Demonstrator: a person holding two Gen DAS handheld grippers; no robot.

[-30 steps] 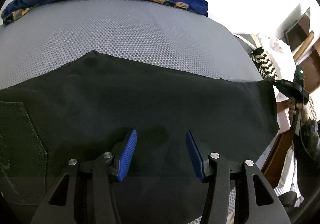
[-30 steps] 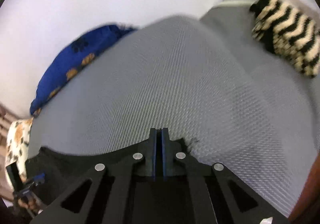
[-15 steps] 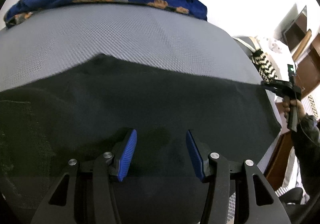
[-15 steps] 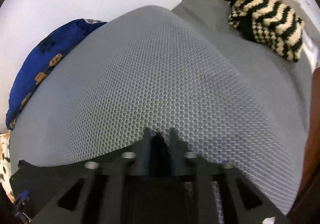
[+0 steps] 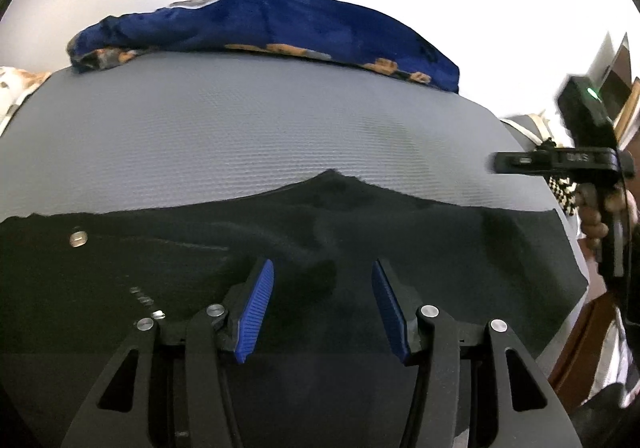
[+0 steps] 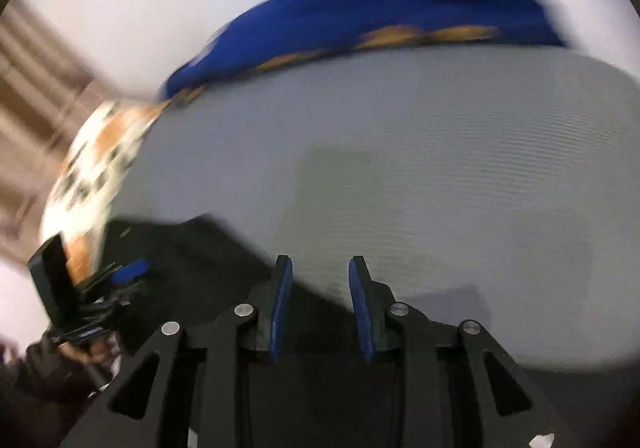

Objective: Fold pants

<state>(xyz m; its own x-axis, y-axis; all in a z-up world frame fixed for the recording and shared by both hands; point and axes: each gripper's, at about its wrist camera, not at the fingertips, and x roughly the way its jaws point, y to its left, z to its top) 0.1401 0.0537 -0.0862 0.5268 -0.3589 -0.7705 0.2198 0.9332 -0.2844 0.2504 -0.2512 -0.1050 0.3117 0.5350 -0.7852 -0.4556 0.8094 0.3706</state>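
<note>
Black pants (image 5: 440, 248) lie flat across a grey mesh mattress (image 5: 240, 128), with a metal button (image 5: 78, 238) showing at the left. My left gripper (image 5: 322, 268) hovers open just above the cloth, with nothing between its blue pads. In the right wrist view, which is blurred, my right gripper (image 6: 320, 262) stands open over the pants' edge (image 6: 192, 248) and the bare mattress (image 6: 440, 188), holding nothing. From the left wrist view the right gripper (image 5: 500, 164) sits above the pants' right end, held by a hand (image 5: 600, 216). The left gripper (image 6: 132, 272) appears at the lower left.
A blue blanket with orange prints (image 5: 280, 24) lies along the mattress's far edge. A white and orange patterned cloth (image 6: 96, 168) sits at the far left corner. A black and cream striped knit (image 5: 564, 196) and wooden furniture (image 5: 580, 348) are at the right.
The right gripper let go of the pants' edge, opened, and swung fast to the left across the mattress. The left gripper shifted over the pants, and a button came into view.
</note>
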